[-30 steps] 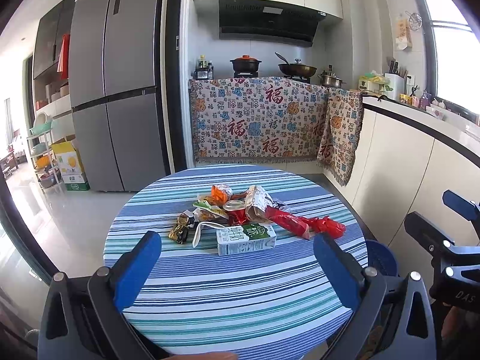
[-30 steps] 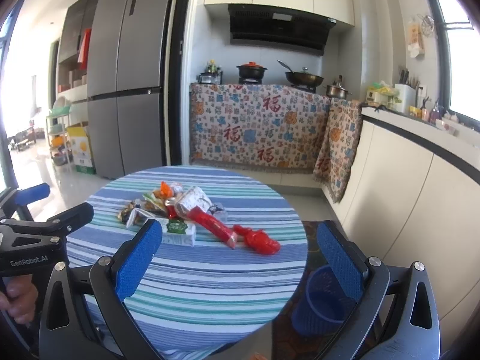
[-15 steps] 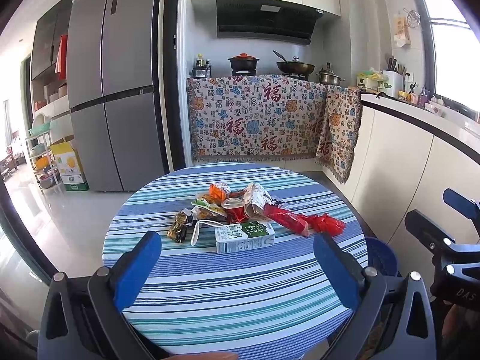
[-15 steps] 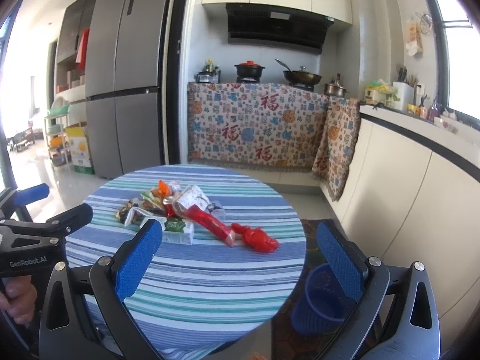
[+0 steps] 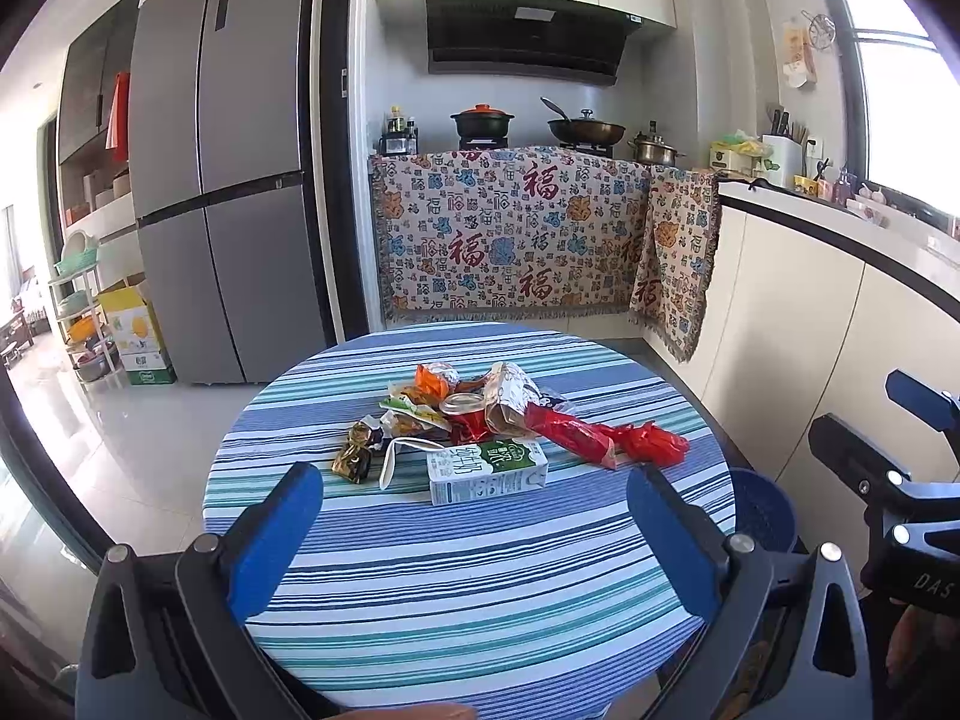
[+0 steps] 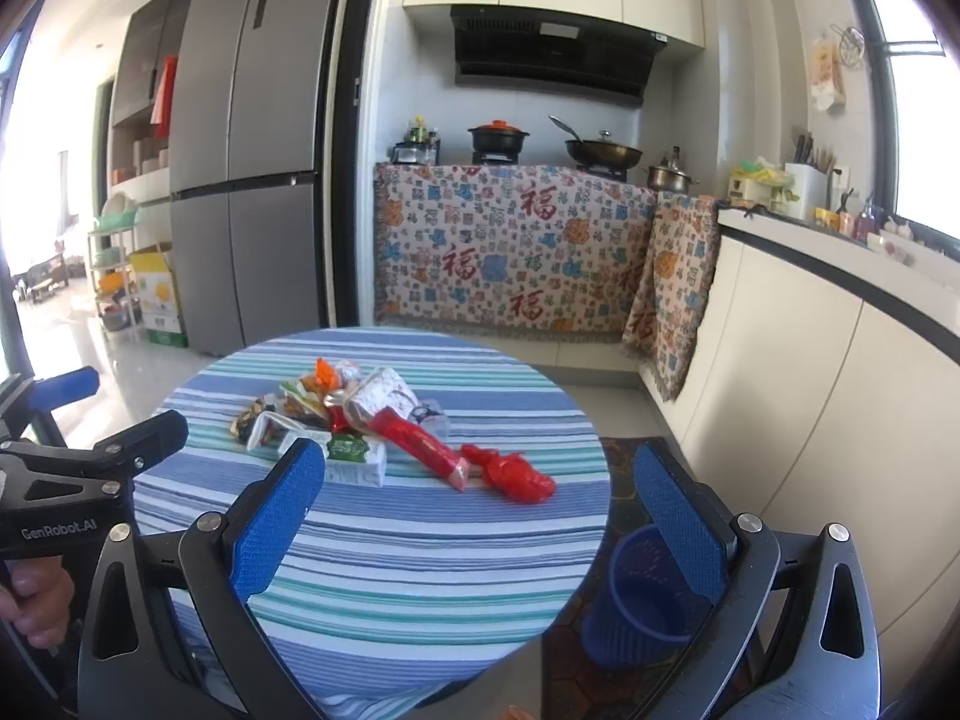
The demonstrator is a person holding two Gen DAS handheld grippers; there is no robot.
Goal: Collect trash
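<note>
A pile of trash lies mid-table on the round striped table (image 5: 468,588): a green-and-white milk carton (image 5: 487,471), a red crumpled bag (image 5: 651,441), a long red wrapper (image 5: 570,432), a silver foil bag (image 5: 510,399), snack wrappers (image 5: 414,408) and a dark candy wrapper (image 5: 354,459). The pile also shows in the right wrist view (image 6: 372,414). A blue mesh trash bin (image 6: 642,594) stands on the floor right of the table. My left gripper (image 5: 474,540) is open and empty at the near edge. My right gripper (image 6: 480,516) is open and empty, over the table's right side.
A grey fridge (image 5: 222,192) stands at the back left, a cloth-draped stove counter (image 5: 516,240) behind the table, and a white counter (image 5: 840,300) along the right. Boxes and a rack (image 5: 132,330) stand on the floor at the left.
Both grippers have risen or pulled back slightly, so the table looks a little smaller. The trash has not moved and both grippers stay open.
</note>
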